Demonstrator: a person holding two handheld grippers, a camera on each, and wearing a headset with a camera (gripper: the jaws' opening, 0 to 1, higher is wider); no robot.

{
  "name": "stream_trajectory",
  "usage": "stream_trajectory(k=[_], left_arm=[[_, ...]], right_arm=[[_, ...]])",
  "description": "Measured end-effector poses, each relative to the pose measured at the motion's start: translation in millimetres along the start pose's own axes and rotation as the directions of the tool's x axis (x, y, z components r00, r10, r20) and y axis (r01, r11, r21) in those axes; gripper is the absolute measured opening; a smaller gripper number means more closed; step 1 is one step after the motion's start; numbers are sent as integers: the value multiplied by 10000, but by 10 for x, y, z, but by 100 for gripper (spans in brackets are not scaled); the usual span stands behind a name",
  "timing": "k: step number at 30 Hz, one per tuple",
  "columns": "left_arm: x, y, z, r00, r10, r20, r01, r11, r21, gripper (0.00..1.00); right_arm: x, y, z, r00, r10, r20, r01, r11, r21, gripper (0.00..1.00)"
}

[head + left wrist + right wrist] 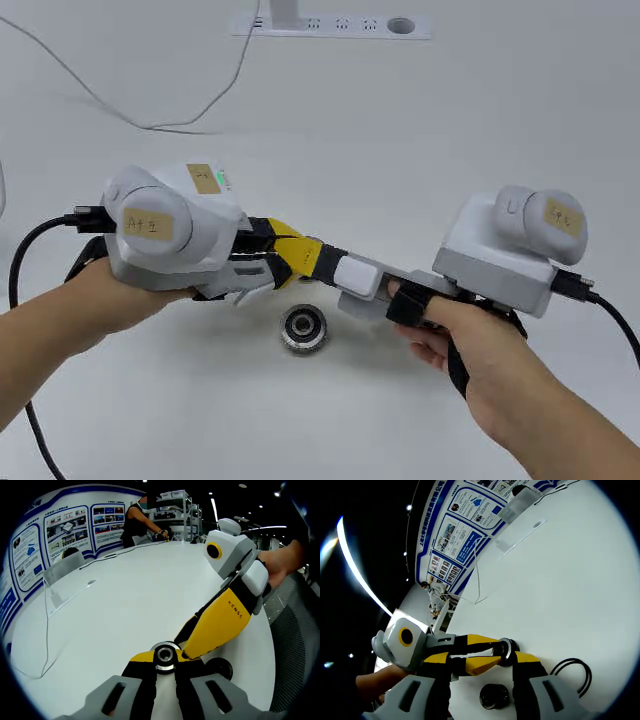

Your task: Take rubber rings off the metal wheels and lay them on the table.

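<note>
Head view had your two hands nearest, one on each gripper, with the jaws meeting over the middle of the table (400, 140). Just nearer than the meeting jaws, a second wheel (303, 328) lay alone on the table, touched by neither gripper.

Your left gripper (165, 667) came in from the left, and its jaws were closed on a wheel (165, 656), which it held clear of the table between the yellow tips. Your right gripper (504, 659) reached in from the right. In the right gripper view its two jaws sat either side of that same wheel, close against it. Whether they were pinching it or its rubber I cannot tell. In the left gripper view one yellow jaw of the right gripper touched the wheel's right edge.

Two black rings (572, 672) lay flat on the table near the right gripper's jaws, one overlapping the other, apart from both wheels.

Farther off, a thin cable (200, 105) curved across the table, and a white power strip (335, 25) sat at the far edge. Posters (75, 525) lined the wall beyond the table.
</note>
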State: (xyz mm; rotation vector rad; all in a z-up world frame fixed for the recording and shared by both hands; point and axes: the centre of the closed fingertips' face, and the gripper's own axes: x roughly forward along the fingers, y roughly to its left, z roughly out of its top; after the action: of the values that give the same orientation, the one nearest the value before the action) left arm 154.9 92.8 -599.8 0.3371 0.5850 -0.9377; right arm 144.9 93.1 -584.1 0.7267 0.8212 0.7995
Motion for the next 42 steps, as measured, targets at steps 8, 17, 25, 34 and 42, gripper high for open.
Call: stream_trajectory(k=[8, 17, 25, 34, 42], left_arm=[[-4, 1, -2, 10000, -4, 3, 4, 10000, 8, 12], [-3, 6, 0, 10000, -6, 18, 6, 10000, 18, 12], [-1, 8, 2, 10000, 3, 6, -3, 10000, 24, 12], [0, 4, 2, 10000, 17, 18, -17, 10000, 15, 12], [-1, 2, 2, 10000, 17, 31, -17, 10000, -12, 12]], right_arm=[[23, -223, 3, 9969, -773, -128, 772, 9969, -116, 22], [16, -300, -9, 9927, -1159, -329, 1161, 9932, 68, 3], [8, -267, 0, 9908, -1314, -308, 1319, 9912, 117, 1], [4, -239, 8, 9921, -1213, -310, 1221, 9922, 233, 0], [8, -218, 13, 9942, -1034, -292, 1042, 9941, 287, 0]])
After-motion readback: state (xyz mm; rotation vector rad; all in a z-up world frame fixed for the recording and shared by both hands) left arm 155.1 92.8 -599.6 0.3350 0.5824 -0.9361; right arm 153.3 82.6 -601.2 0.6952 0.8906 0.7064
